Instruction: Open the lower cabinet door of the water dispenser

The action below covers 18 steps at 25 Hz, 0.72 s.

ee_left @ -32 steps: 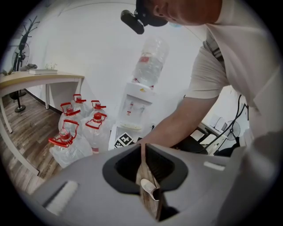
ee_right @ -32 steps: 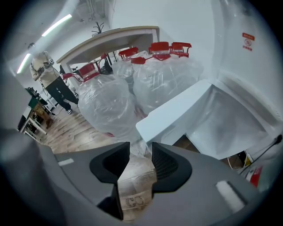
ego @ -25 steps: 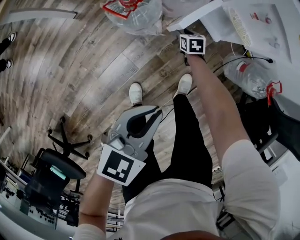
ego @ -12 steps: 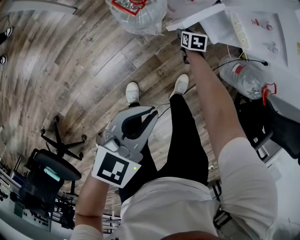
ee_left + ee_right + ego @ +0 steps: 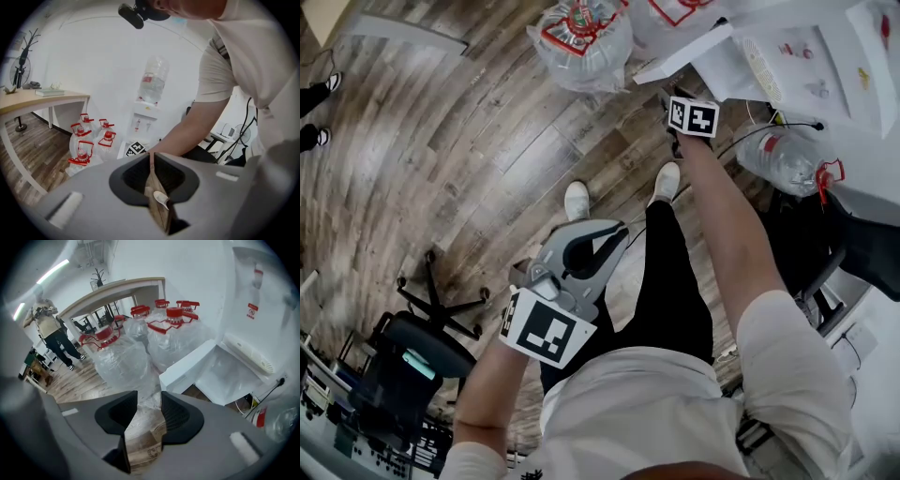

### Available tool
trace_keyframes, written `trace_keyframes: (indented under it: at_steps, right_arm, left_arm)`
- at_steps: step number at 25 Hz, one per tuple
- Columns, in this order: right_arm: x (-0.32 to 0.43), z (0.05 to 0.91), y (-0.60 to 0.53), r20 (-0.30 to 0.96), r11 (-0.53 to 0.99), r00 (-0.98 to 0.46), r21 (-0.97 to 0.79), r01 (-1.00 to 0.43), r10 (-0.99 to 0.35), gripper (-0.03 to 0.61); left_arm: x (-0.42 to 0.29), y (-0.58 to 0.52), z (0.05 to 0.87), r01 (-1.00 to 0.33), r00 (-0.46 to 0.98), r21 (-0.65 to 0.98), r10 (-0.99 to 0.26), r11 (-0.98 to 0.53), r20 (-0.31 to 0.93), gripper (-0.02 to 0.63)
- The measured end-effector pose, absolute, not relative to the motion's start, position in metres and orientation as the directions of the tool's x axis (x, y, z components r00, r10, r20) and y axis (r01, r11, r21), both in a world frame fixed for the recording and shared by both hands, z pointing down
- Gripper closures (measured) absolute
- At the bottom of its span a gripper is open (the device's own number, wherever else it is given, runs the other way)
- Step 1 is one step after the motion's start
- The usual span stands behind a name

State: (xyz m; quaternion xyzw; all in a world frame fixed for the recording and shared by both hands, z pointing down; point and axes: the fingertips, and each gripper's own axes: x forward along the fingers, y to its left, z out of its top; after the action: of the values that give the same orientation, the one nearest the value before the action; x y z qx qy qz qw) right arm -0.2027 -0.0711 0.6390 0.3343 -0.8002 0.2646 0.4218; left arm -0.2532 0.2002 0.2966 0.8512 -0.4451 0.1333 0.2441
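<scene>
The white water dispenser (image 5: 811,52) stands at the top right of the head view, and in the left gripper view (image 5: 144,117) it carries a bottle on top. Its lower cabinet door (image 5: 686,49) is swung out; in the right gripper view the door (image 5: 190,366) stands open beside the bare cabinet inside (image 5: 229,376). My right gripper (image 5: 675,98) is held low at the door's free edge, and its jaws (image 5: 149,399) are open with nothing between them. My left gripper (image 5: 617,231) hangs over the person's legs, away from the dispenser, with its jaws (image 5: 151,157) shut on nothing.
Several clear water jugs with red caps (image 5: 124,357) crowd the floor left of the door (image 5: 581,37). Another jug (image 5: 787,155) lies right of the dispenser beside a black cable. An office chair (image 5: 422,342) is at lower left. A person (image 5: 51,333) stands far off by a desk (image 5: 112,294).
The view has shifted a little. My right gripper stays at the open door's edge. My left gripper has drifted slightly right, still shut.
</scene>
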Motion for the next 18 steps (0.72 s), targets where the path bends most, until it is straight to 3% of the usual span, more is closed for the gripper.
trace_keyframes:
  at_steps: [2, 10, 18]
  right_arm:
    - [-0.190, 0.610, -0.052, 0.845, 0.656, -0.437, -0.143, -0.741, -0.309, 0.427]
    - [-0.147, 0.437, 0.022, 0.722, 0.688, -0.570, -0.181, -0.702, -0.392, 0.555]
    - [-0.085, 0.294, 0.130, 0.652, 0.732, -0.621, -0.145, -0.665, -0.435, 0.577]
  left_arm:
    - [-0.247, 0.210, 0.278, -0.811, 0.585, 0.292, -0.684, -0.507, 0.437, 0.555]
    - [-0.238, 0.241, 0.239, -0.760, 0.641, 0.216, -0.649, -0.613, 0.410, 0.557]
    - [-0.232, 0.268, 0.201, -0.710, 0.685, 0.229, -0.578, -0.666, 0.443, 0.558]
